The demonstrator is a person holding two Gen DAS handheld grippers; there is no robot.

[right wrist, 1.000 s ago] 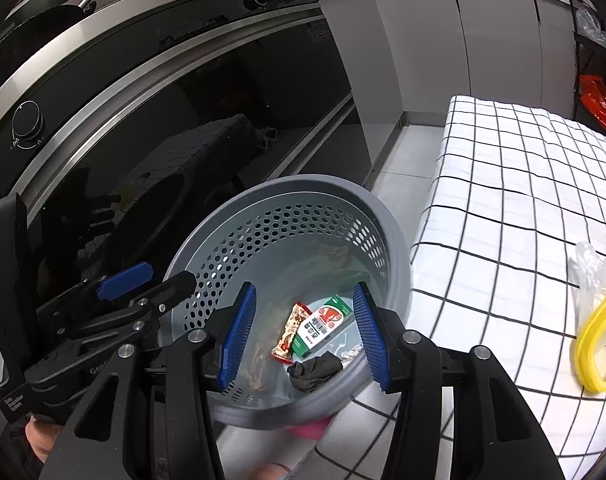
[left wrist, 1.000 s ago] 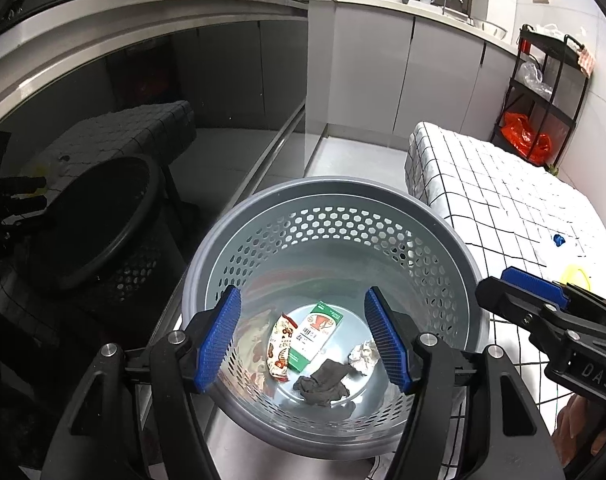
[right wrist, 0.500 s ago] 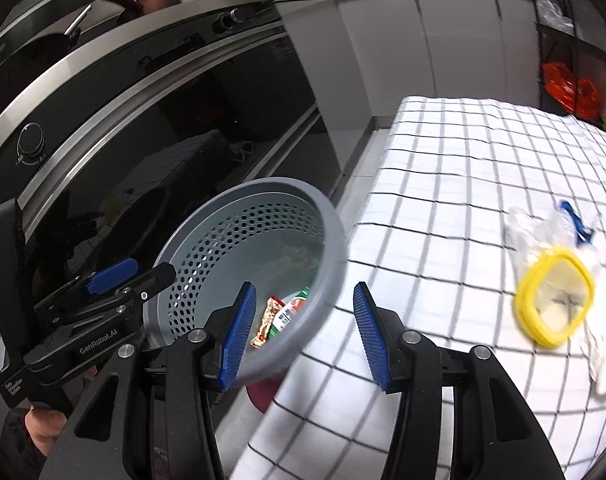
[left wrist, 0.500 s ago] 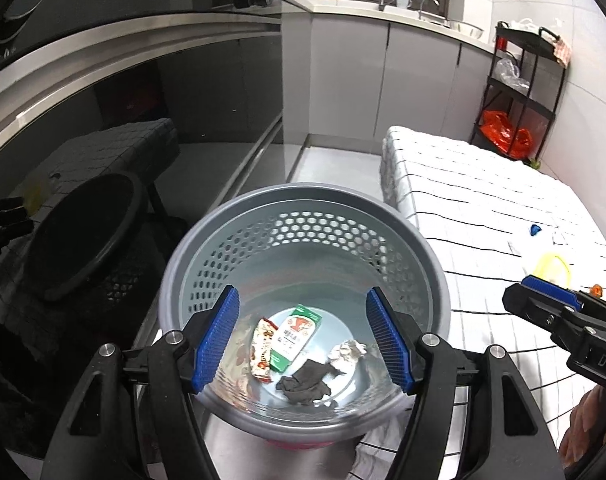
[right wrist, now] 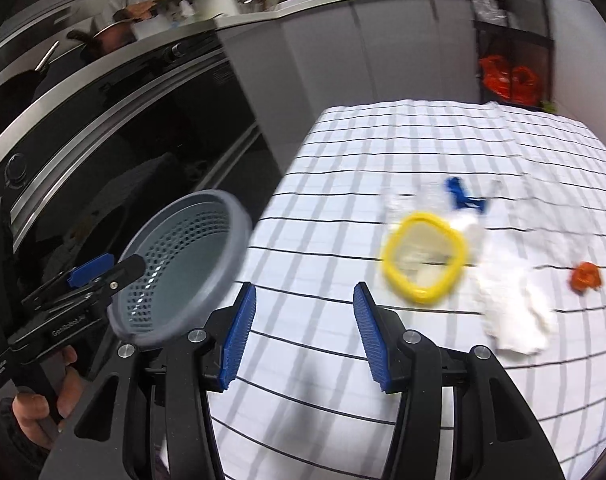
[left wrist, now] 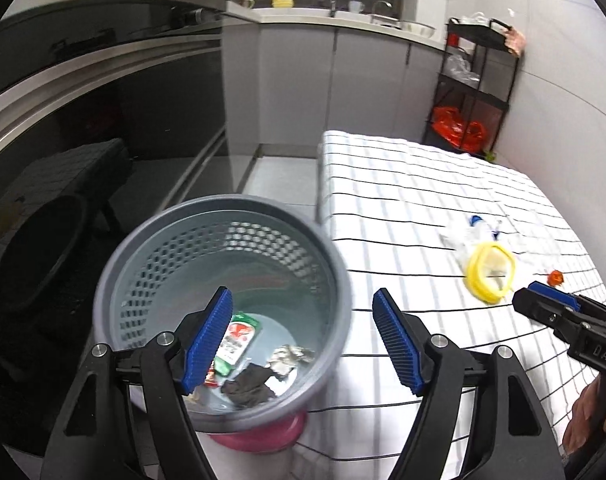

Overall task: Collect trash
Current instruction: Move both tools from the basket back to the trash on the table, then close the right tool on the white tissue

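Note:
A grey perforated bin (left wrist: 223,248) stands at the table's left edge and holds a green carton (left wrist: 239,340), a dark scrap (left wrist: 251,384) and crumpled foil (left wrist: 291,356). My left gripper (left wrist: 303,340) is open and empty, above the bin's right rim. My right gripper (right wrist: 305,336) is open and empty over the checked tablecloth (right wrist: 343,184). On the cloth lie a yellow-rimmed lid (right wrist: 423,260), clear plastic with a blue piece (right wrist: 461,196), white tissue (right wrist: 511,308) and a small orange scrap (right wrist: 587,276).
A dark oven front (right wrist: 103,140) runs along the left. Grey cabinets and a counter (left wrist: 323,64) stand at the back. A black shelf rack with red bags (left wrist: 471,92) is at the back right. A pink base (left wrist: 263,436) shows under the bin.
Both grippers have swung right, away from the bin and over the table. The trash on the cloth has come into fuller view. Both jaws have stayed open.

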